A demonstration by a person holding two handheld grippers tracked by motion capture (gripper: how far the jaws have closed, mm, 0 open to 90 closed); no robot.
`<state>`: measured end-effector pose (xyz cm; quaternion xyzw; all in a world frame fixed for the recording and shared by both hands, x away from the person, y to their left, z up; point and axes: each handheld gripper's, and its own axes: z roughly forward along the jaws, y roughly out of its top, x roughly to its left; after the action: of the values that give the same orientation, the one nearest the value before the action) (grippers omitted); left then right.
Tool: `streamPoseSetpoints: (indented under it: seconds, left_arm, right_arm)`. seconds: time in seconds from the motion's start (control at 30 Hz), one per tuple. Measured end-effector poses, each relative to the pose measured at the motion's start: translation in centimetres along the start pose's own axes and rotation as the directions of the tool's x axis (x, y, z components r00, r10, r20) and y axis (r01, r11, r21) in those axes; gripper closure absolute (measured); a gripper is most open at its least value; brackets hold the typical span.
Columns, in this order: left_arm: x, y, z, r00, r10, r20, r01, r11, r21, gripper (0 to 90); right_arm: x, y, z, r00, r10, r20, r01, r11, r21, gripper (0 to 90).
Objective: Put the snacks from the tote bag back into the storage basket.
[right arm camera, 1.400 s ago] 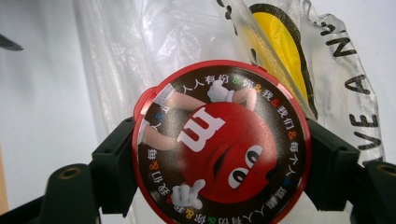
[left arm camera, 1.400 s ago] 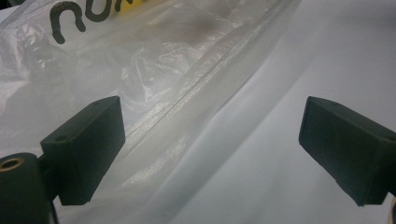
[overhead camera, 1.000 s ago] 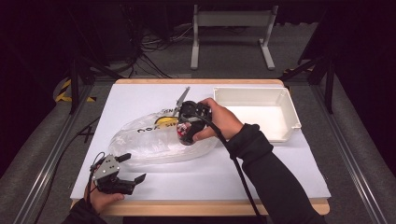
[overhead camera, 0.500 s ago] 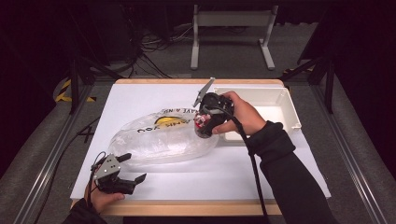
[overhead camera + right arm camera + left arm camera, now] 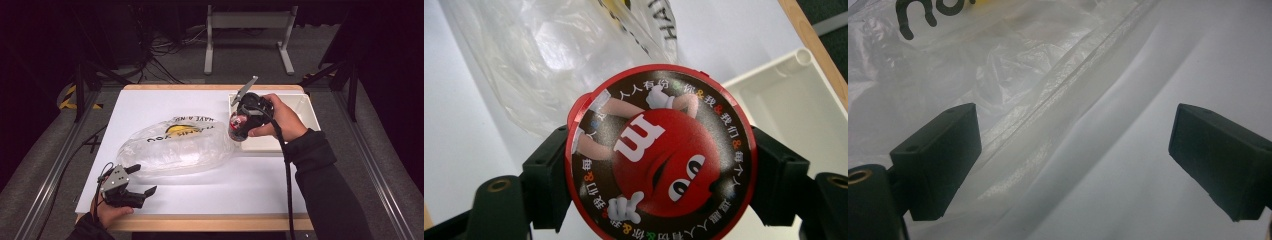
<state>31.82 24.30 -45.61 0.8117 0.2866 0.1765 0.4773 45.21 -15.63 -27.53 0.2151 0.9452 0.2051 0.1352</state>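
Dark room, white table (image 5: 200, 190) with a wood edge, cables on the floor behind it.

Right gripper (image 5: 239, 126): jaws clamped on a round red tub (image 5: 238, 123), one jaw on each side of it. Right gripper view looks straight onto the tub (image 5: 660, 152) lid: red rim, dark face, red cartoon candy character with a white "m", ring of small characters round the edge. In the high view the tub hangs above the table, over the left rim of the white tray (image 5: 305, 107), just past the right end of the plastic bag (image 5: 180, 150). The person's right hand (image 5: 280, 117) wraps the gripper body, cable trailing back along the sleeve.

Left gripper (image 5: 145, 180): jaws wide apart, nothing between them. It sits low at the near-left corner of the table, held by the left hand (image 5: 107, 212), pointing toward the bag's near-left edge. Left gripper view shows the bag (image 5: 998, 65) crumpled film just ahead of the jaws, not touching.

Bag: clear, puffed up, lying mid-table, black lettering and a yellow mark on top. Tray: at the far right of the table, well apart from the left gripper.
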Motion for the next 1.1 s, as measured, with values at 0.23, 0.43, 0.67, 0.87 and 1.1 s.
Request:
streamPoseSetpoints:
  seconds: [0.23, 0.43, 0.67, 0.87, 1.1]
  left_arm:
    - [0.0, 0.0, 0.0, 1.0, 0.005, 0.0, -0.005, 1.0, 0.004, 7.5]
    - [0.0, 0.0, 0.0, 1.0, 0.003, 0.005, -0.003, 1.0, 0.005, 7.5]
    - [0.0, 0.0, 0.1, 1.0, 0.006, 0.005, -0.006, 0.9999, 0.008, 7.6]
    - [-0.1, 0.0, 0.1, 1.0, 0.006, 0.006, -0.006, 1.0, 0.008, 7.6]
    - [-0.1, 0.0, 0.1, 0.9999, 0.01, 0.003, -0.01, 0.9999, 0.01, 7.5]
  right_arm:
    - [-1.2, -1.7, -0.2, 0.9992, 0.035, 0.017, -0.035, 0.9993, 0.015, 24.9]
    - [-2.5, -3.1, 0.0, 0.9963, 0.08, 0.032, -0.081, 0.9965, 0.023, 24.9]
    - [-3.6, -4.4, 1.2, 0.9926, 0.109, 0.052, -0.113, 0.9916, 0.063, 24.9]
    - [-4.6, -5.3, 2.4, 0.9888, 0.135, 0.063, -0.141, 0.9859, 0.09, 24.9]
    - [-5.4, -6.3, 3.4, 0.9857, 0.156, 0.064, -0.161, 0.9819, 0.099, 24.9]
